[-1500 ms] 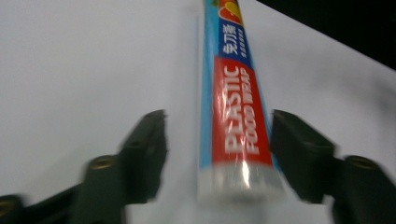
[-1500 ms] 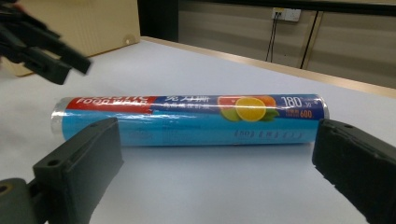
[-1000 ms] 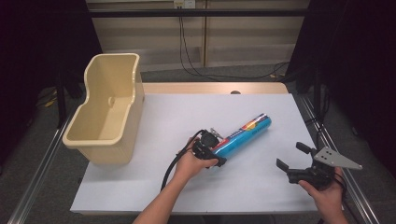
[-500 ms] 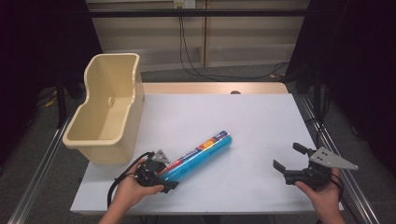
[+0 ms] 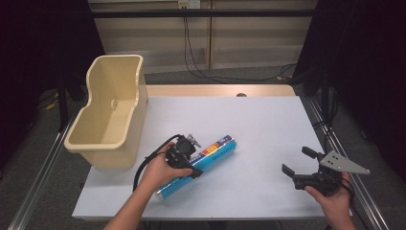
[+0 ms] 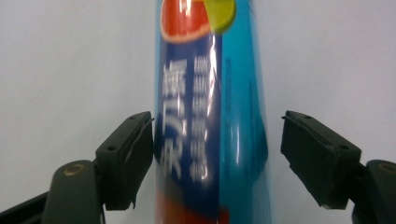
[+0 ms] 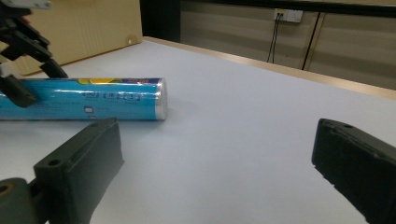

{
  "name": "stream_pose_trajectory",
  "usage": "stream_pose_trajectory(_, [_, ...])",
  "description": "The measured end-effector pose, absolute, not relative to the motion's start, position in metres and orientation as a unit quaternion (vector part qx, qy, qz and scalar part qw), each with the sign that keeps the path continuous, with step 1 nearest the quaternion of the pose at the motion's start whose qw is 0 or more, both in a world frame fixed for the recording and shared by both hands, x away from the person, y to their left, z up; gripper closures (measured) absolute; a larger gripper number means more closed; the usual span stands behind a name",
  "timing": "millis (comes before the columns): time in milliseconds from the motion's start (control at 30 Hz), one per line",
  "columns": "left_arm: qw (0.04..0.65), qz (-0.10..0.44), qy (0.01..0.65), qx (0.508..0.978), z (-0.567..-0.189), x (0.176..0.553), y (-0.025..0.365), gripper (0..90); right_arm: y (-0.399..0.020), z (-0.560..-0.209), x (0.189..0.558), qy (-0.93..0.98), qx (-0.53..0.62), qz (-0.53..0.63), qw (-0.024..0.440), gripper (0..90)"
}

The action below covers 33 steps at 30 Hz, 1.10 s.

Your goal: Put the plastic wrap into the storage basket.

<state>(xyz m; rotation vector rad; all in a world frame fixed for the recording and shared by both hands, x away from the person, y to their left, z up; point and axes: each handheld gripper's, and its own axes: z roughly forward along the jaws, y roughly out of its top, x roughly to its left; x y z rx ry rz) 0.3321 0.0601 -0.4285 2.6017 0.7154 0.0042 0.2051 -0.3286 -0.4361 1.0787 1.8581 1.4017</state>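
Since half a second ago my left gripper (image 5: 184,152) and the tube (image 5: 201,165) it straddles have swung back from the near left part of the table toward the middle, while my right gripper (image 5: 306,170) has barely shifted.

From the high view, the tube lies flat on the white table (image 5: 268,124), slanting from near-left to far-right, just beside the cream bin (image 5: 112,120) but apart from it. My left hand (image 5: 160,172) sits over its lower half. My right gripper hovers well apart at the near right, jaws spread and holding nothing.

In the left gripper view, the tube (image 6: 210,116) runs up between my jaws. One pad looks to be touching the printed wrap; the other stands clear with a gap, so I am not clamped on it.

In the right gripper view, the tube (image 7: 84,99) shows a shiny metal end and glossy film.

I judge it a light, stiff, round can with a slick surface, prone to rolling and slipping. I would grip across the middle of its length, squarely and firmly, without crushing the thin wall.
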Motion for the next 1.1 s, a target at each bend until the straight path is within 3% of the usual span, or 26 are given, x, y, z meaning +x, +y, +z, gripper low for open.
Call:
stream_pose_trajectory(233, [0.165, -0.009, 0.255, 0.953, -0.437, 0.347, 0.032, 28.1, -0.33, -0.437, 0.206, 0.695, 0.404, 0.524, 0.282, 1.6])
stream_pose_trajectory(400, [0.093, -0.036, 0.256, 0.962, -0.447, 0.352, 0.026, 29.1, -0.33, -0.436, 0.205, 0.695, 0.402, 0.526, 0.281, 1.6])
stream_pose_trajectory(733, [0.063, -0.036, 0.27, 0.96, -0.445, 0.352, 0.02, 32.1, -0.33, -0.435, 0.205, 0.694, 0.401, 0.527, 0.282, 1.6])
stream_pose_trajectory(1100, [0.093, -0.065, 0.322, 0.94, -0.397, 0.357, 0.042, 32.2, -0.33, -0.435, 0.206, 0.694, 0.399, 0.529, 0.283, 1.6])
